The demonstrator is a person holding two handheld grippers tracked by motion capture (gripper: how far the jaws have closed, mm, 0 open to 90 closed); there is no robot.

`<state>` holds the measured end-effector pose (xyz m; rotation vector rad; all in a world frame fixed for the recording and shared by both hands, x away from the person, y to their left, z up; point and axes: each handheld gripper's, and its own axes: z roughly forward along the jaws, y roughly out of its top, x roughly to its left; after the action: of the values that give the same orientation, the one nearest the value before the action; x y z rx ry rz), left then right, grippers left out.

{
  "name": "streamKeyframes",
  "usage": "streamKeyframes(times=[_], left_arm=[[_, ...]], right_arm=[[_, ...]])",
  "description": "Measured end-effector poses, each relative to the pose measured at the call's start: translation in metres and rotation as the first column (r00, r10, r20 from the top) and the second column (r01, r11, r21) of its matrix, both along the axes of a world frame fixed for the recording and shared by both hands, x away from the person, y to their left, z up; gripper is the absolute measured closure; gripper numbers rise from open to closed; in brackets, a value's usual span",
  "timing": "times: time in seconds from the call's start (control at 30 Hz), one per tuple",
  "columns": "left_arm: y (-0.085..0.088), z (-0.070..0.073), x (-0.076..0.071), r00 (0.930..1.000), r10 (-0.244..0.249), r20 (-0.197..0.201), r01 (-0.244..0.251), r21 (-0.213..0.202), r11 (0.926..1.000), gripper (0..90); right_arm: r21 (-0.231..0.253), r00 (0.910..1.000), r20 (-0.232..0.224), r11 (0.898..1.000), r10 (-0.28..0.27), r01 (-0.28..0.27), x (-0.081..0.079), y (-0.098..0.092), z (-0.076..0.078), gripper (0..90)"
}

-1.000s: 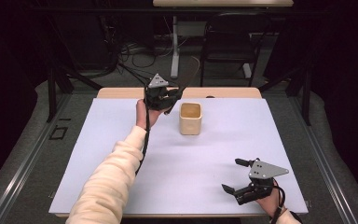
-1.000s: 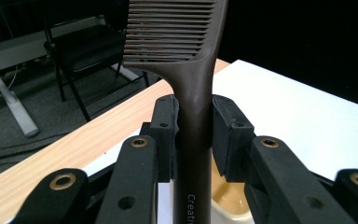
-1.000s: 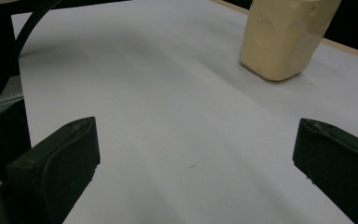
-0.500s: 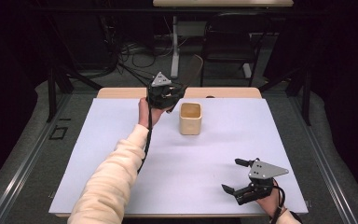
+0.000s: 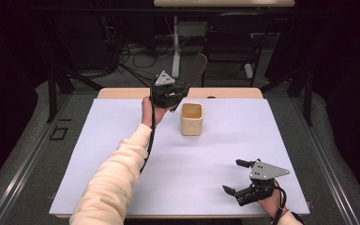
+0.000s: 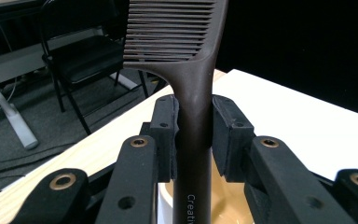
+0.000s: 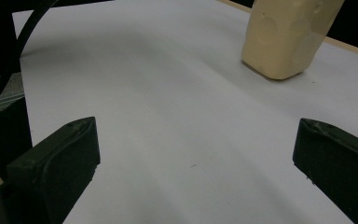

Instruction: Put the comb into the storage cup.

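While my left tool (image 6: 193,140) is clamping the stiff, light, slippery comb (image 6: 186,56) by its handle, center frame above the cup (image 5: 191,118), my right tool (image 7: 196,154) is gaping empty.

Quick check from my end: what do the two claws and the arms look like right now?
Both are black. The left claw and right claw each carry a grey three-cornered plate on top and trail a black cable. The left arm wears a cream sleeve; brass-ringed holes show on the left claw.
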<state>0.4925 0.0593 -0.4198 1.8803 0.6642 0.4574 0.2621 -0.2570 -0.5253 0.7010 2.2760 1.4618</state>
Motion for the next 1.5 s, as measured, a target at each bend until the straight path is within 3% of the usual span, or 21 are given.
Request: streamKeyframes(times=[1.1, 1.5], left_arm=[[-0.021, -0.005, 0.003, 0.9966, -0.028, 0.077, 0.036, -0.094, 0.9949, 71.7], [-0.029, -0.012, 0.007, 0.9972, -0.032, 0.068, 0.04, -0.112, 0.9929, 71.7]], right_arm=[[0.001, 1.0, 0.0, 1.0, -0.006, 0.006, 0.0, -0.001, 0.0, 0.0], [0.003, 1.0, -0.001, 1.0, -0.006, 0.006, 0.0, -0.001, 0.0, 0.0]])
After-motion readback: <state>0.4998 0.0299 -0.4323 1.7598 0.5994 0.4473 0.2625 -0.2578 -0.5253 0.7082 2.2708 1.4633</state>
